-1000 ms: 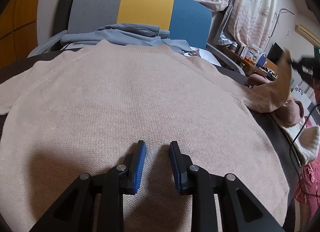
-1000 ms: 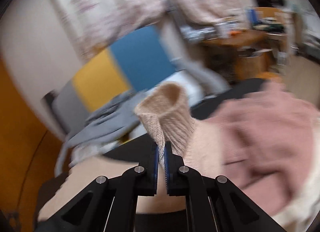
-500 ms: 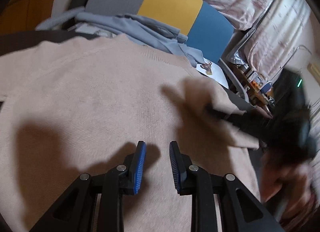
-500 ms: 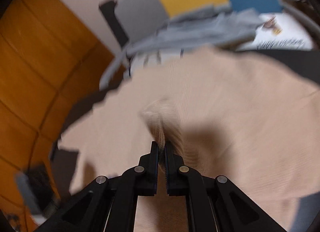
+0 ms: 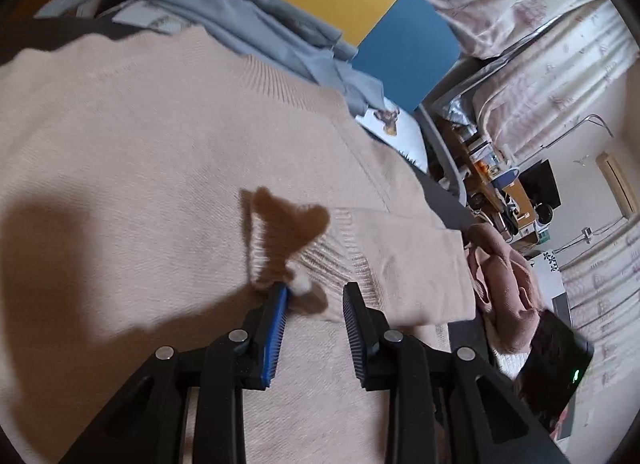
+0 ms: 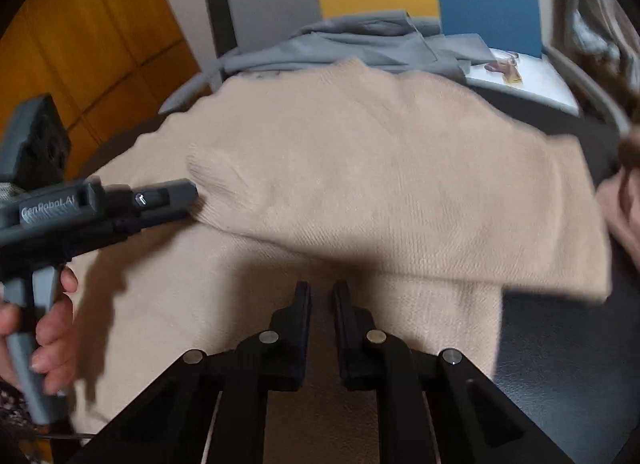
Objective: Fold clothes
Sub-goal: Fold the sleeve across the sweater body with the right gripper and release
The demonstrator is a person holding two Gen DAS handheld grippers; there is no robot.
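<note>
right wrist: sleeve [image 6: 400,200] folded across beige sweater [image 6: 160,304].

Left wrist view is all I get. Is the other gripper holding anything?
Observer: No. The right gripper is slightly open, with nothing between its fingers, and it points at the sweater.
Operator: And who's carrying mine?
Observer: A bare hand grips the left gripper from below by a grey handle.
</note>
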